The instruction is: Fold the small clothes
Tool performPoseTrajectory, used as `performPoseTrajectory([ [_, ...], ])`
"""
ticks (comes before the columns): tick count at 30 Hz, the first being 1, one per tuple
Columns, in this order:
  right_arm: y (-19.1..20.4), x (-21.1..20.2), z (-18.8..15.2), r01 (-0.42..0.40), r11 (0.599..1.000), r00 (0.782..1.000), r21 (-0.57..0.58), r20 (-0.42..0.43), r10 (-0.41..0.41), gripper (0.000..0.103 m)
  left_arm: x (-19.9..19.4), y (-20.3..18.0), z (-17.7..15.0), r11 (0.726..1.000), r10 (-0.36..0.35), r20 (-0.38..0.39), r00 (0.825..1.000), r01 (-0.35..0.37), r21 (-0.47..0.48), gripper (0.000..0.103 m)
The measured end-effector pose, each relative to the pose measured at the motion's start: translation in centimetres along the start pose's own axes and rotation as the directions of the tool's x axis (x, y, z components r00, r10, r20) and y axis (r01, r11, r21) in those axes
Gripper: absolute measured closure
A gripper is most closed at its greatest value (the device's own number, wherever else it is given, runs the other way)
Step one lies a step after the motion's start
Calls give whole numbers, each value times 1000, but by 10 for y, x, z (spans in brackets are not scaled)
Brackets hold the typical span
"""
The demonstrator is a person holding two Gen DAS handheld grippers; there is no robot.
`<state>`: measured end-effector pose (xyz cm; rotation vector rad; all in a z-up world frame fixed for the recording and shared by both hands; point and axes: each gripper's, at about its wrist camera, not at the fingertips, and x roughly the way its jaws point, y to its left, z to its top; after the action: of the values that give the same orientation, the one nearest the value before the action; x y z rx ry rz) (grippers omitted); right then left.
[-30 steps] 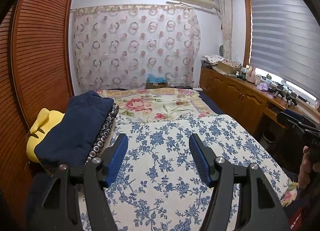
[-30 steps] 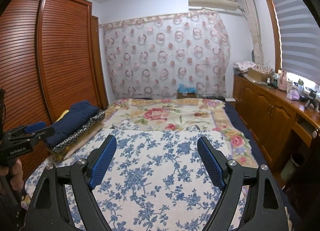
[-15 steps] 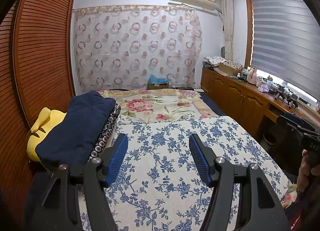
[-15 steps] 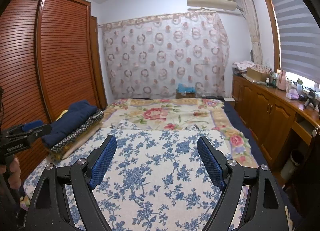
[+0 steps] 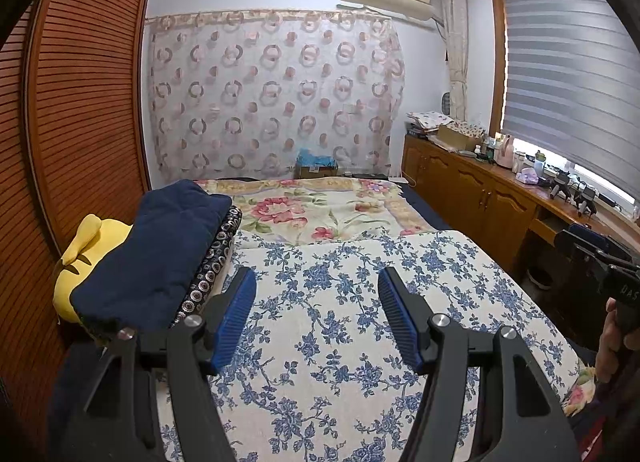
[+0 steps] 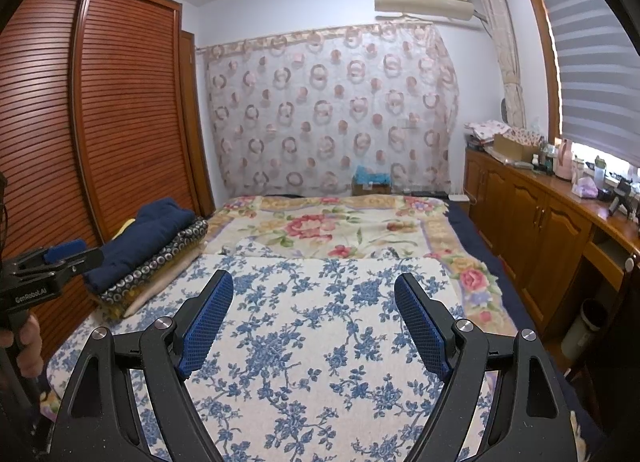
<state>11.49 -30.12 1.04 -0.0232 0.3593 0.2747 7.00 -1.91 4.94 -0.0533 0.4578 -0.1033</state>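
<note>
My left gripper is open and empty, held above a blue-flowered cover on the bed. My right gripper is open and empty above the same cover. A stack of folded cloth, dark blue on top of a dark ring-patterned piece, lies at the bed's left side, left of both grippers; it also shows in the right wrist view. No loose small garment is visible on the bed. The right gripper shows at the right edge of the left wrist view, the left gripper at the left edge of the right wrist view.
A yellow plush sits by the wooden slatted wardrobe on the left. A pink-flowered blanket covers the far bed. A wooden cabinet with clutter runs along the right under the window. A bin stands by it.
Both views shifted slightly; the grippers stay open and empty above the bed.
</note>
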Motion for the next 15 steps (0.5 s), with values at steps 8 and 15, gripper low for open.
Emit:
performPoseTrajectory([
  [8,0,0,0,2,1000,1000,0,1,-2,18,-1,0,0,1000,0,2,1000,0,1,40],
  [15,0,0,0,1,1000,1000,0,1,-1,18,0,0,0,1000,1,2,1000,-1,1,39],
])
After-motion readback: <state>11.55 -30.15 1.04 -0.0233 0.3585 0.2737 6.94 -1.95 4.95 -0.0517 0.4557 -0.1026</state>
